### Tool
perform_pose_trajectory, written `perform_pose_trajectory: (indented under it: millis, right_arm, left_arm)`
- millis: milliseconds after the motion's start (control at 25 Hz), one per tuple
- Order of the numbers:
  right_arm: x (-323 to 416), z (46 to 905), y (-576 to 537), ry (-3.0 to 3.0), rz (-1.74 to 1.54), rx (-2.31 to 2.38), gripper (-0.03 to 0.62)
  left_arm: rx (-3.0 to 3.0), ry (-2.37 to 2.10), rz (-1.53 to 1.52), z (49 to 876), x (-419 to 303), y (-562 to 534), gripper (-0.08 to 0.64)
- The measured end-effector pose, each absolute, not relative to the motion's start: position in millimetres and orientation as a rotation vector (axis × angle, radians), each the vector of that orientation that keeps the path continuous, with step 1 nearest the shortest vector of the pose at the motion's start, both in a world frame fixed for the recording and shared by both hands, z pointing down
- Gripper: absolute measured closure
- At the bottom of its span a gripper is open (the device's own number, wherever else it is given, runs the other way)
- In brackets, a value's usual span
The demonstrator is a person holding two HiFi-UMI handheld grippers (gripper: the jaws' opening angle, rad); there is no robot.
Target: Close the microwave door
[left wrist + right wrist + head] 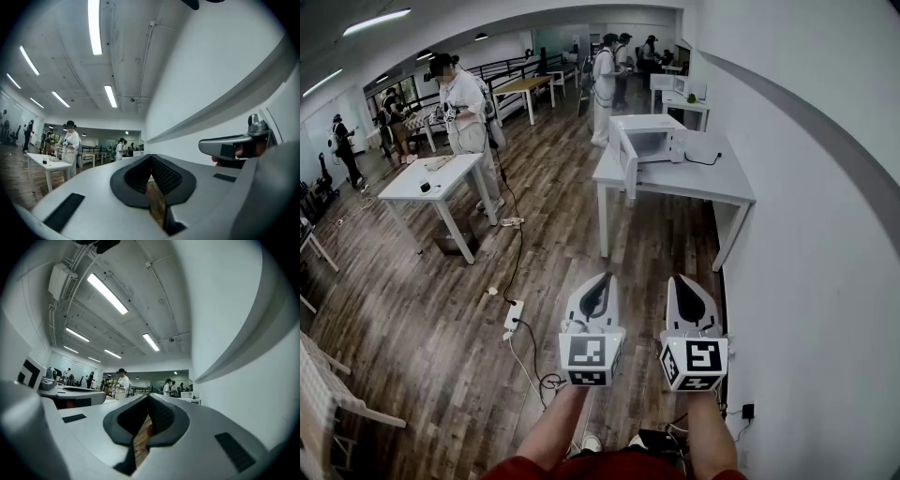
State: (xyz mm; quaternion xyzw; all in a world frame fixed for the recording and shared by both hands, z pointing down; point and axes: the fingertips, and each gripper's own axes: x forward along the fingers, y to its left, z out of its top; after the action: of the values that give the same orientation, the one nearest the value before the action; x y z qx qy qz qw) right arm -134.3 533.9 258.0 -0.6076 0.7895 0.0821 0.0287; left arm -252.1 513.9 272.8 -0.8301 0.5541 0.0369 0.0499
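Note:
A white microwave (652, 139) stands far ahead on a white table (703, 183) by the right wall. Its door (629, 161) hangs open toward the left. Both grippers are held side by side low in the head view, well short of that table. My left gripper (600, 279) is shut with nothing between its fingertips, which meet in the left gripper view (151, 157). My right gripper (682, 279) is shut and empty too, its tips touching in the right gripper view (149, 397). Each gripper view shows the other gripper beside it.
The white wall (825, 244) runs close along the right. A power strip (514, 315) and cables lie on the wooden floor ahead to the left. Another white table (441, 178) with a person (466, 103) behind it stands at left; more people (605, 80) are farther back.

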Motion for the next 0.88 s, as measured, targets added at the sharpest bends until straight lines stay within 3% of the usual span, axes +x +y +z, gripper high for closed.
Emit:
perform_pose_trajectory:
  millis: [880]
  right_arm:
    - [-73.0, 265.9, 520.5, 2.45, 0.254, -1.866, 0.566]
  left_arm:
    - [-2.531, 1.686, 0.105, 284.8, -189.0, 501.1, 0.532]
